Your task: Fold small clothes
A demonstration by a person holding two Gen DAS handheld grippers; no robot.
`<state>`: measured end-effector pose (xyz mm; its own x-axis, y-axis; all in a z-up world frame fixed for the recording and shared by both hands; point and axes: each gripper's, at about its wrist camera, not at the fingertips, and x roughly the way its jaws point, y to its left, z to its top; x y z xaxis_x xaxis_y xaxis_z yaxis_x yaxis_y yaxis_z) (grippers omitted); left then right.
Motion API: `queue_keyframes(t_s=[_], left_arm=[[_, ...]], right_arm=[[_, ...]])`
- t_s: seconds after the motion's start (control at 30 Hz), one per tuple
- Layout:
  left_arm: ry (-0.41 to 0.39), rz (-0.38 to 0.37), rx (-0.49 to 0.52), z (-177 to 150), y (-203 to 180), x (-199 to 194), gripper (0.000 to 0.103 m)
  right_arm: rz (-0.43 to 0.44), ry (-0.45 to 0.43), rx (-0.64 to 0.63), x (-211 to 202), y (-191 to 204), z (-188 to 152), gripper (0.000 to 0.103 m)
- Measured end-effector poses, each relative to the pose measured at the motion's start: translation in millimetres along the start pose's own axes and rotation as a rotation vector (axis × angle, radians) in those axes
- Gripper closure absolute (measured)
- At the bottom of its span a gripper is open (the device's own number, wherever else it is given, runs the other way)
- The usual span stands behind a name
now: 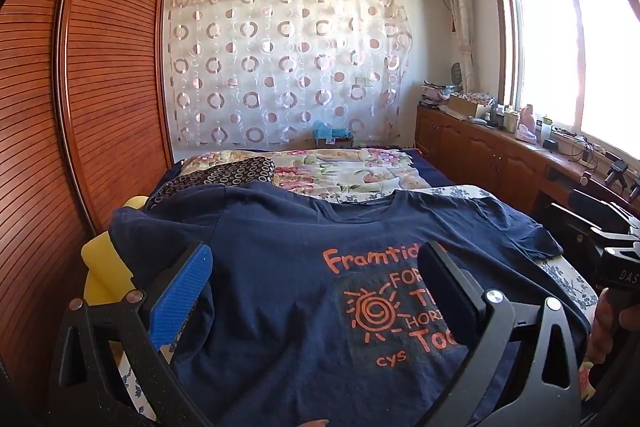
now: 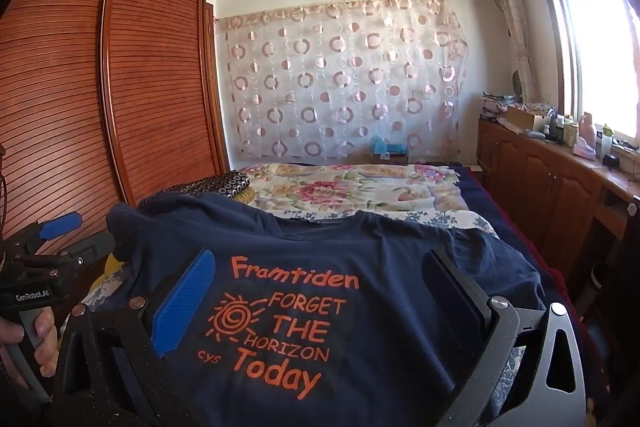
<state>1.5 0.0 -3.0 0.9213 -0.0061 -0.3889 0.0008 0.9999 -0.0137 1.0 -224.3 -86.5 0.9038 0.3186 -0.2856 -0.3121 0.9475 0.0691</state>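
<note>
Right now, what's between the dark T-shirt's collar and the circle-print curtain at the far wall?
A floral quilt covers the bed between the T-shirt collar and the curtain; a dark ring-patterned cloth lies at its left. The right wrist view shows it best.

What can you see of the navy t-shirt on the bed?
The navy t-shirt lies spread flat, front up, on the bed, collar toward the far end, short sleeves out to each side. It looks like soft cotton knit, lightly wrinkled, unfolded. Orange print shows a spiral sun and reads "Framtiden FORGET THE HORIZON Today", with a small "cys". Its left sleeve drapes over something yellow. Both open grippers hover above it; neither grips it.
</note>
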Motion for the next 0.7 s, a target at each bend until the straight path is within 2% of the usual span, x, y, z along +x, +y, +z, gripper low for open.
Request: queue_keyframes(t_s=[0.7], left_arm=[[-0.006,0.002,0.000,0.3,1.4,-1.6,0.000]], right_arm=[[-0.001,0.004,0.001,-0.6,2.8,-1.3,0.000]])
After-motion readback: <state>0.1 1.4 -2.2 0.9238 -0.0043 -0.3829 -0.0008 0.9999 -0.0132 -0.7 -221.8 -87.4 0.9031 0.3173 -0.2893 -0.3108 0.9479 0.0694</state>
